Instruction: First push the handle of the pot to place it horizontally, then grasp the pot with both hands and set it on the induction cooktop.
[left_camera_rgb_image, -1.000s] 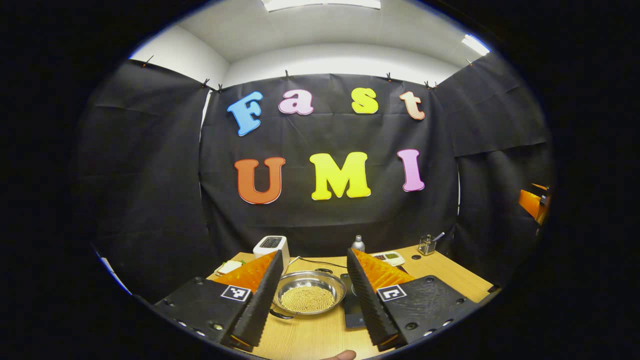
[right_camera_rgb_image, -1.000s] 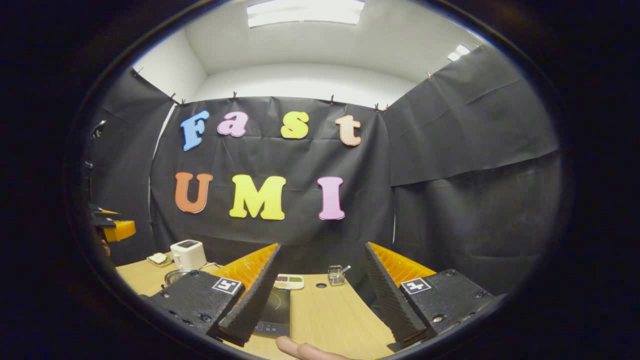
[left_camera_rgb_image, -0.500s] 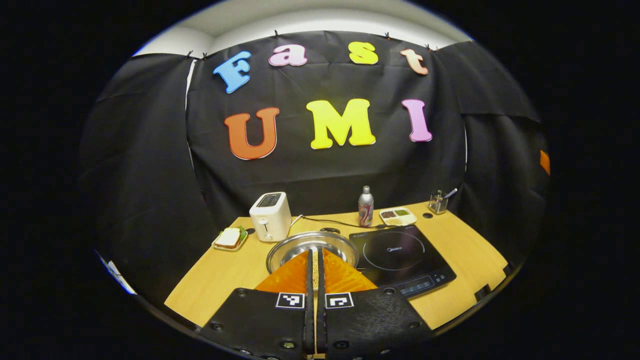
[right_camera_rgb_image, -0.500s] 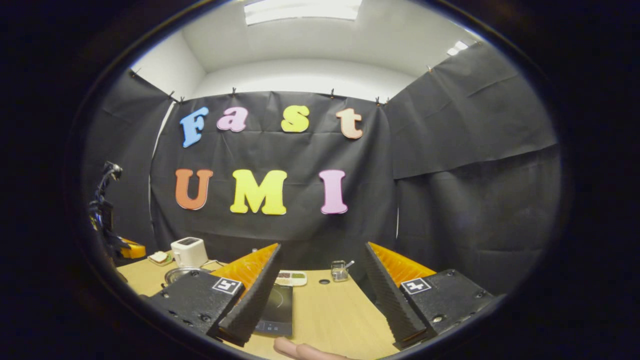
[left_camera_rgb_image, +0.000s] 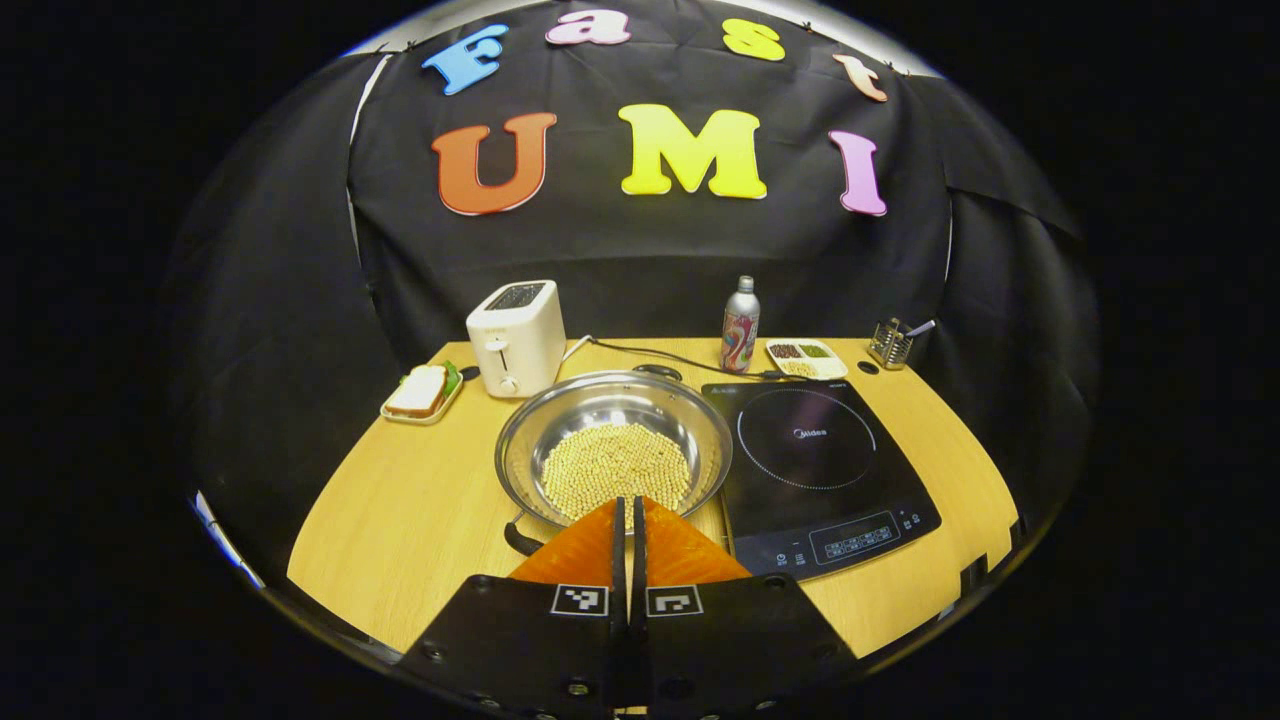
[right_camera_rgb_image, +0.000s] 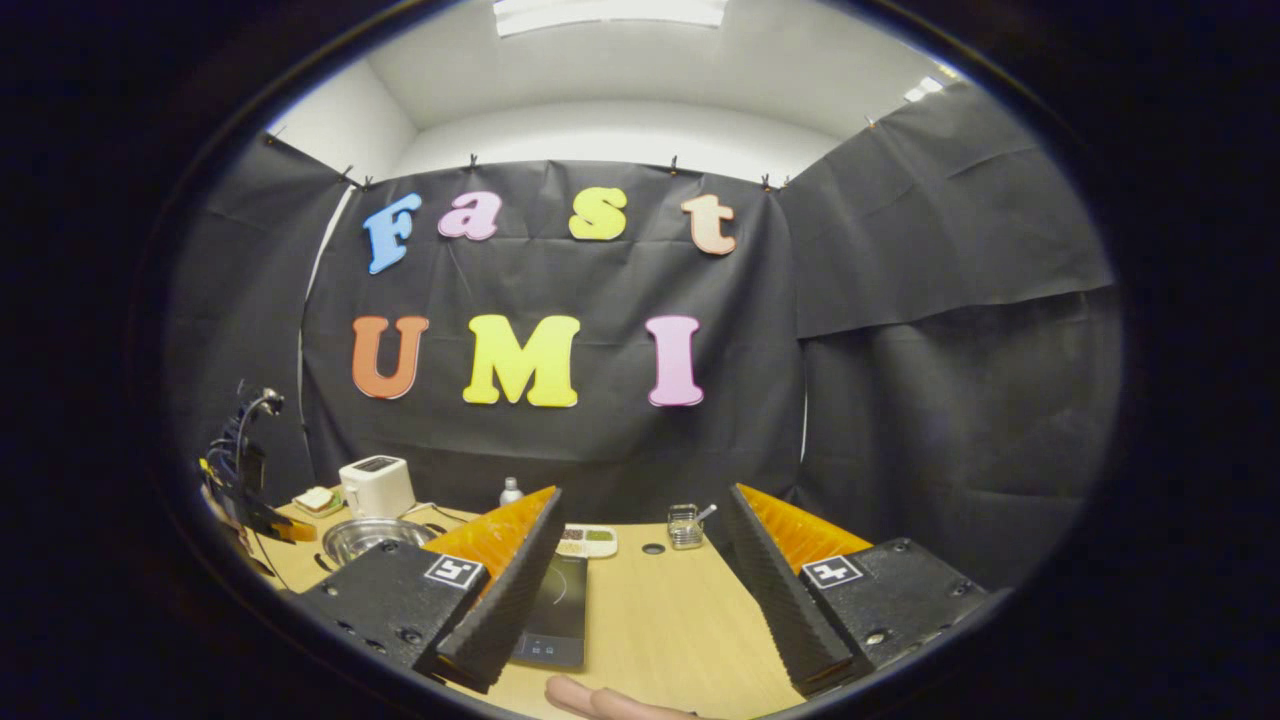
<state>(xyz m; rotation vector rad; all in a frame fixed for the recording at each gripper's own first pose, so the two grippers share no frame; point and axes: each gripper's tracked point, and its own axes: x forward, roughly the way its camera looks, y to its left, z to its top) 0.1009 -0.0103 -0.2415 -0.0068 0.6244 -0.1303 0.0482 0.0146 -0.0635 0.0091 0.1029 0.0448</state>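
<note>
A steel pot (left_camera_rgb_image: 615, 445) holding pale beans sits mid-table, left of the black induction cooktop (left_camera_rgb_image: 810, 465). One black handle (left_camera_rgb_image: 520, 540) points to the near left and the other (left_camera_rgb_image: 655, 372) to the far side. My left gripper (left_camera_rgb_image: 628, 505) is shut with nothing between its fingers, its tips over the pot's near rim in the left gripper view. My right gripper (right_camera_rgb_image: 645, 490) is open and empty above the table's right part. In the right gripper view the pot (right_camera_rgb_image: 375, 538) lies far left, the cooktop (right_camera_rgb_image: 555, 610) partly behind my left finger, and the left gripper (right_camera_rgb_image: 250, 490) at the left edge.
Along the back stand a white toaster (left_camera_rgb_image: 515, 335), a sandwich plate (left_camera_rgb_image: 420, 392), a bottle (left_camera_rgb_image: 740, 325), a divided dish (left_camera_rgb_image: 805, 358) and a utensil holder (left_camera_rgb_image: 890, 343). A cable runs behind the pot. A person's finger (right_camera_rgb_image: 600, 700) shows at the bottom.
My left gripper went from open to shut and tilted down toward the pot, bringing more of the table into view. The right gripper stayed open and barely moved.
</note>
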